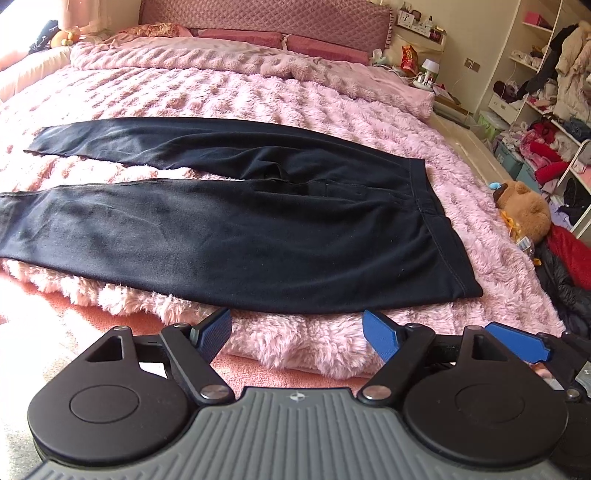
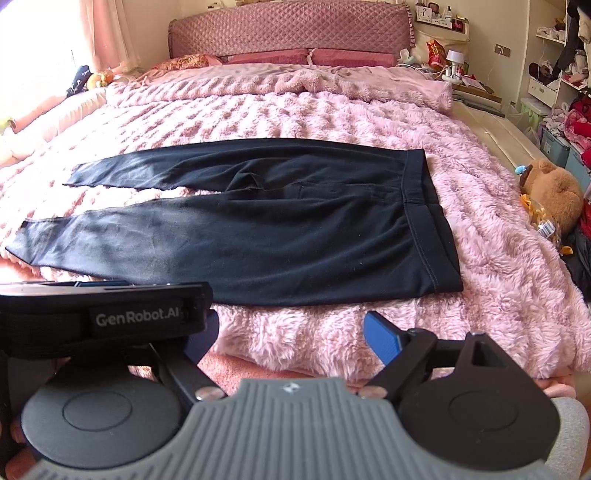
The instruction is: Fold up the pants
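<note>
Both wrist views near bed's foot edge, facing headboard, sharing pants

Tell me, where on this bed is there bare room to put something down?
Free blanket lies between the pants and the pillows, and in the strip by the grippers. Crowded: the right edge, by the teddy bear.

Wide bed under a fluffy pink blanket, quilted mauve headboard against a cream wall. Bright daylight through pink curtains at left. White shelves crammed with clothes at right.
</note>
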Demonstrator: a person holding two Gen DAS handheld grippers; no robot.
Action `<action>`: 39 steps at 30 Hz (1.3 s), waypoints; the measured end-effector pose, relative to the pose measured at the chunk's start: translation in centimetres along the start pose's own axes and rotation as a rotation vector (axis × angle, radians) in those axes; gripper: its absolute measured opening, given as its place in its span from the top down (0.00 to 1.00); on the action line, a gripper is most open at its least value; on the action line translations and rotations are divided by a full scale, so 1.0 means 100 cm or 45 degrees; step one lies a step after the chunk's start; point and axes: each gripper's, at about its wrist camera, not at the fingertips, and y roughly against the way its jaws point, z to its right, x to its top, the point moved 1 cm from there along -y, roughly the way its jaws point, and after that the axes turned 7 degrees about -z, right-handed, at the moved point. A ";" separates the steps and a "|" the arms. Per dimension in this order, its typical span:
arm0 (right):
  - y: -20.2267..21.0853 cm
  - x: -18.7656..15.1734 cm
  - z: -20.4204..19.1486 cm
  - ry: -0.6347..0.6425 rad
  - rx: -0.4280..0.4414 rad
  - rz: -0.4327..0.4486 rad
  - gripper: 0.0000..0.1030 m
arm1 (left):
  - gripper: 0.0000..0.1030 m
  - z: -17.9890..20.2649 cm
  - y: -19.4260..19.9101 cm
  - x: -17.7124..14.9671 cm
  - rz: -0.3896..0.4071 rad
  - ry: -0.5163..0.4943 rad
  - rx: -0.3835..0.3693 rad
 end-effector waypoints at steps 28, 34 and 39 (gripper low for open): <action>-0.087 0.019 0.050 -0.286 0.089 0.237 0.21 | 0.93 -0.525 -0.034 -0.029 0.689 1.342 -0.299; -0.119 0.000 0.120 -0.732 0.313 0.061 0.62 | 0.93 -0.561 -0.065 -0.017 0.701 1.452 -0.444; -0.141 -0.013 0.127 -0.823 0.346 0.010 0.63 | 0.93 -0.571 -0.074 -0.013 0.746 1.423 -0.559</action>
